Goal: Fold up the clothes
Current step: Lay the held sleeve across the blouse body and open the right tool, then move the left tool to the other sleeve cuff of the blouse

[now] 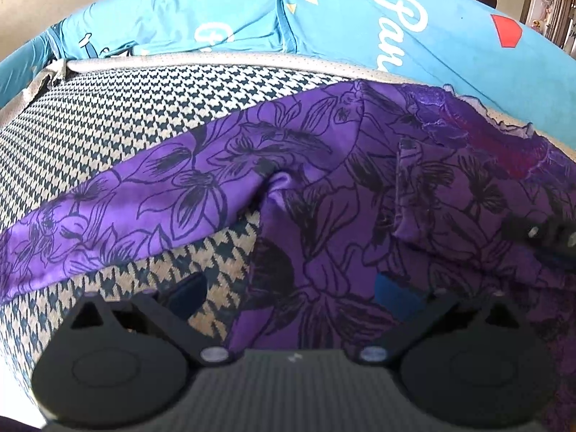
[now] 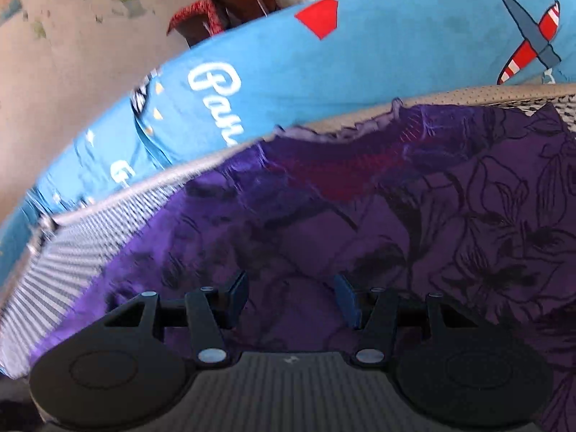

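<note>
Lying spread over the houndstooth cushion (image 1: 118,122), the purple floral garment (image 1: 324,194) waits flat so a fold can be made. The right gripper (image 2: 291,298) hangs low over the cloth, jaws parted and empty. The left gripper (image 1: 288,288) hovers wide apart too, straddling the garment's edge, probably lining up a pinch.

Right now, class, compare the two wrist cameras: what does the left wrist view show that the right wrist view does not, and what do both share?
Left wrist view only: a narrow strip of the purple floral garment stretched across a wide area of the houndstooth surface.

Right wrist view only: a red and white airplane print on the blue bedsheet, a floral wall, and dark furniture behind.

Both: purple garment, houndstooth surface, blue sheet with white script and a red shape, and each view's own claw, left and right, open over the garment.
</note>
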The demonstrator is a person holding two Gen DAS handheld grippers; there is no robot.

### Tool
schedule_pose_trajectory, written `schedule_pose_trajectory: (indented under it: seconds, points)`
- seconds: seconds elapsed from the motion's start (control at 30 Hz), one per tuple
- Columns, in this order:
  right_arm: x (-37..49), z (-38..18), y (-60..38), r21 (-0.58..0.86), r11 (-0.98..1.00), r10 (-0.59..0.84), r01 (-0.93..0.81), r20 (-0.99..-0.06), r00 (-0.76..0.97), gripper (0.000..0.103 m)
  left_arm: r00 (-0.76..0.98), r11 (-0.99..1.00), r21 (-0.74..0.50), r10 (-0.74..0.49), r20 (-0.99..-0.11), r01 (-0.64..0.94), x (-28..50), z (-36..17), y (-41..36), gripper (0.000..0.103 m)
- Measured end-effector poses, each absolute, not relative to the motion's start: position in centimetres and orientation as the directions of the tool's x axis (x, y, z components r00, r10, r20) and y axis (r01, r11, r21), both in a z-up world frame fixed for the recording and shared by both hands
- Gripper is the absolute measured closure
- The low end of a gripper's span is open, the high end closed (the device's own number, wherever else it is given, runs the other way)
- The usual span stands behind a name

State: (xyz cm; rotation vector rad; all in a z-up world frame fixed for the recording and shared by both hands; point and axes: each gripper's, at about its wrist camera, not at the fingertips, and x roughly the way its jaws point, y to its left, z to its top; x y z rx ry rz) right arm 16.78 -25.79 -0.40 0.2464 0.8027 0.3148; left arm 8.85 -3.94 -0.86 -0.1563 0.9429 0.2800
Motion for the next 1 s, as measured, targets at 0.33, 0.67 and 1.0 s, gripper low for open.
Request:
schedule_pose_trajectory:
  seconds: [0.33, 0.67, 1.0]
  points:
    - [16.8, -0.2, -24.8, 0.273, 0.933, 0.359, -0.236, -0.638, 0.681, 0.037, 0.550, 0.957, -0.008, 0.160, -0.820, -0.291, 8.9, -1.5, -3.9, 0.000]
    - [17.5, 1.0, -25.6, 0.349, 0.912, 0.389, -0.217, -0.561, 0.730, 0.046, 0.554, 0.943, -0.005, 0.191, -0.810, -0.334, 8.6, -1.3, -2.2, 0.000]
    - [14.4, 0.0, -19.1, 0.184, 0.806, 0.547, -0.562, -0.592, 0.591, 0.051, 0.528, 0.925, -0.009, 0.209, -0.823, -0.380, 8.1, -1.3, 0.4, 0.000]
